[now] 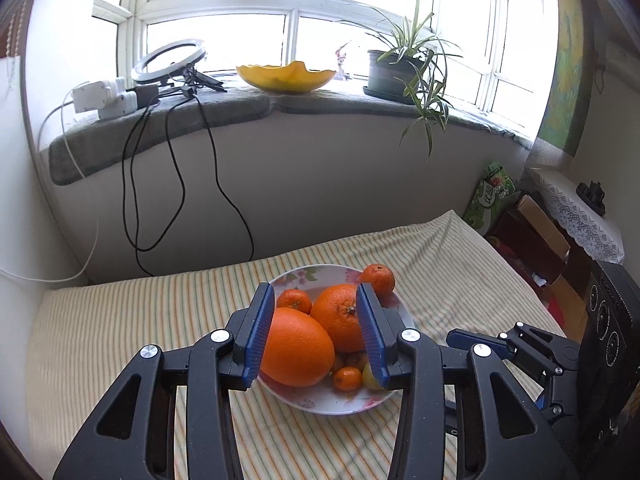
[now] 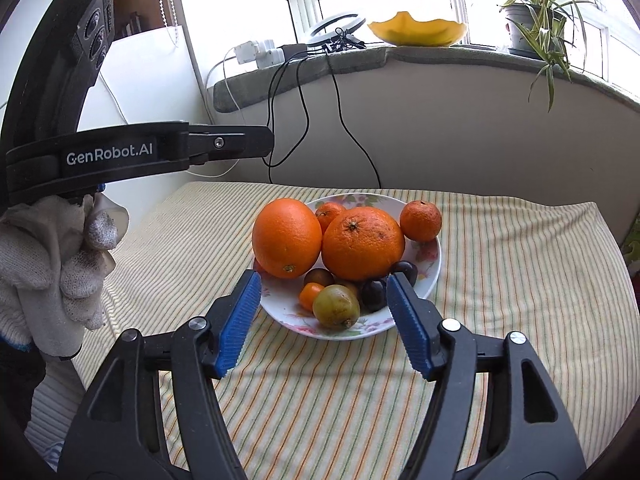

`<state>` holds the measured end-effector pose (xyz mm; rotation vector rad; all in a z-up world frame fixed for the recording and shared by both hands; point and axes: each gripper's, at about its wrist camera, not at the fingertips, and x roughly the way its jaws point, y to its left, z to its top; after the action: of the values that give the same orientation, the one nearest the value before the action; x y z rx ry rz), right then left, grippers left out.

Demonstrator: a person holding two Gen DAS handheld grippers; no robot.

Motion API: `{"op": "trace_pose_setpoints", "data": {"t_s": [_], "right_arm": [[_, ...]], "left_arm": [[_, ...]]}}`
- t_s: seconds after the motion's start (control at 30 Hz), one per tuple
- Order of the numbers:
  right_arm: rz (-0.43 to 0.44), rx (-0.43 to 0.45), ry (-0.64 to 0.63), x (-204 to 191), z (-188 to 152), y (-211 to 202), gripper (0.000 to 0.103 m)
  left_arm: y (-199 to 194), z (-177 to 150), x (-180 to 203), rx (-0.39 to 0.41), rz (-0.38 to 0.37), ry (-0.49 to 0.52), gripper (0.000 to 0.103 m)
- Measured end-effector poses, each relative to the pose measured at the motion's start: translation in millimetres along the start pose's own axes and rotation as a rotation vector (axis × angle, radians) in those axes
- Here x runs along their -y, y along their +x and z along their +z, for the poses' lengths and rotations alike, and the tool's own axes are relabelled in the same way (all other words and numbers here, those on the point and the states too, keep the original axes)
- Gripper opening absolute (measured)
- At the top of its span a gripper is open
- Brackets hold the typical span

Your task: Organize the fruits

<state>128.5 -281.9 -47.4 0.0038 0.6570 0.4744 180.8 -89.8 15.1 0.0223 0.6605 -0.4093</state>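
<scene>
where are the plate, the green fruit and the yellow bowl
plate point(image 2: 434, 258), right wrist view, bare right rim
green fruit point(image 2: 335, 306), right wrist view, middle of its skin
yellow bowl point(image 1: 286, 77), left wrist view, its outer wall

Behind the bed you see a window point(image 1: 296, 4) with a grey-padded sill point(image 1: 240, 110) that carries a ring light point(image 1: 170, 60), a white power strip point(image 1: 102, 96), a yellow bowl point(image 1: 286, 76) and a potted spider plant point(image 1: 394, 70). Black cables point(image 1: 176, 184) hang from the sill down the white wall, and a white cord point(image 1: 76, 160) drops beside them. The striped bedspread point(image 2: 520, 280) covers the surface in front of you, and to its right sit a green packet point(image 1: 490, 196), a cardboard box point(image 1: 536, 236) and a lace cloth point(image 1: 576, 216).
</scene>
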Motion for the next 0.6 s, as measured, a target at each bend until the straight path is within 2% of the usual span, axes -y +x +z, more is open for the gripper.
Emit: {"op": "trace_pose_setpoints", "data": {"t_s": [0.1, 0.17, 0.2, 0.3, 0.37, 0.47, 0.53, 0.6], "right_arm": [[-0.015, 0.012, 0.007, 2, -1, -9, 0.071], [-0.029, 0.019, 0.010, 3, -3, -15, 0.072], [-0.035, 0.023, 0.012, 3, -4, -19, 0.074], [-0.058, 0.041, 0.015, 5, -9, -28, 0.083], [-0.074, 0.051, 0.010, 5, -11, -35, 0.084], [-0.111, 0.063, -0.005, 4, -15, -43, 0.086], [-0.133, 0.081, -0.002, 5, -18, -50, 0.096], [-0.146, 0.092, 0.006, 4, -21, -56, 0.098]], "left_arm": [[-14, -10, 0, 0.023, 0.015, -0.020, 0.049], [-22, -20, 3, 0.034, 0.030, -0.017, 0.057], [-26, -24, 5, 0.039, 0.042, -0.014, 0.061], [-37, -38, 9, 0.056, 0.067, -0.020, 0.063], [-43, -48, 13, 0.056, 0.073, -0.020, 0.069], [-50, -64, 20, 0.056, 0.116, -0.004, 0.071], [-54, -74, 21, 0.059, 0.140, -0.013, 0.076], [-58, -83, 20, 0.060, 0.153, -0.035, 0.078]]}}
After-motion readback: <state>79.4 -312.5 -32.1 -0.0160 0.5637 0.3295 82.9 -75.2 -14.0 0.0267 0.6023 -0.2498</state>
